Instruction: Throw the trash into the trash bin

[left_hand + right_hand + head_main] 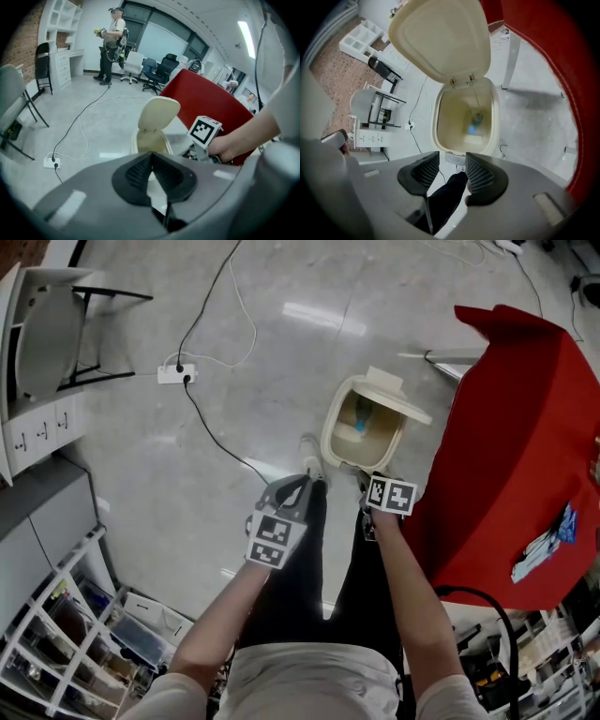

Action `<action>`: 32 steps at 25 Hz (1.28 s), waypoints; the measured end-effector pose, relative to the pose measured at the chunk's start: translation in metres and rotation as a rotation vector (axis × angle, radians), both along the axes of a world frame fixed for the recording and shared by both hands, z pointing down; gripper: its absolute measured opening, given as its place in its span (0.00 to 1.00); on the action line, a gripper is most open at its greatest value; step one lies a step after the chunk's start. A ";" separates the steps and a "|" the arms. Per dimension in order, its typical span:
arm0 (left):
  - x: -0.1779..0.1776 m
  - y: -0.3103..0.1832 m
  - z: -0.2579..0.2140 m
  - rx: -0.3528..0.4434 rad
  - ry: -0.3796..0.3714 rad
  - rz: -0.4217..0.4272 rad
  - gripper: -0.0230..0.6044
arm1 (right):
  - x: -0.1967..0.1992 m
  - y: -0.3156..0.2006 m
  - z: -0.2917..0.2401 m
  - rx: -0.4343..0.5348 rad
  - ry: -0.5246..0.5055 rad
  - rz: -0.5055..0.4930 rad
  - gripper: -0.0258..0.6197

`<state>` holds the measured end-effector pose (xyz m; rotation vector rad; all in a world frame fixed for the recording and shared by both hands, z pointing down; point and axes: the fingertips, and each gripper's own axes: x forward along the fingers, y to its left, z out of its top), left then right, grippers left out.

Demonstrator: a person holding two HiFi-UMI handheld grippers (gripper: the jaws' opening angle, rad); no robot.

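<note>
Standing over the cream trash bin point(327, 435), the person holds both tongs low in front of their dark trouser legs point(309, 568). The bin sits on the grey floor point(187, 474) just beside the red counter point(525, 446), with its hinged lid point(401, 395) flipped up and back, so the mouth is wide open. The trash point(474, 124), a blue and teal scrap with something pale under it, lies at the bottom of the bin, touching neither tool.

The right tongs point(452, 163) point steeply down at the bin's near rim. Their ribbed pads stand apart with nothing gripped, and only a trouser leg and the floor show through the gap. The left tongs point(151, 158) hang just beside them, angled towards the bin, and their pad tips meet, closed on nothing.

Some blue and white packets point(546, 542) lie on the counter's near edge. Off to the left on the floor sits a white power strip point(176, 374), with a black cable point(214, 435) running from it towards the person's feet. A grey chair point(47, 334) stands near white drawers. Far across the room stands a second person point(112, 42).
</note>
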<state>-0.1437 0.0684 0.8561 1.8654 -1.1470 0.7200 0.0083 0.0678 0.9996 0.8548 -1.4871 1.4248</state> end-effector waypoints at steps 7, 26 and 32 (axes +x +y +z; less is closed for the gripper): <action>-0.001 0.000 -0.063 0.042 -0.020 -0.011 0.04 | -0.006 -0.016 -0.094 0.204 -0.052 -0.057 0.20; 0.037 0.009 -0.239 0.158 -0.025 0.142 0.05 | 0.029 -0.015 -0.329 0.556 -0.259 -0.126 0.04; 0.058 0.015 -0.278 0.201 -0.004 0.224 0.04 | 0.041 -0.010 -0.385 0.625 -0.306 -0.178 0.04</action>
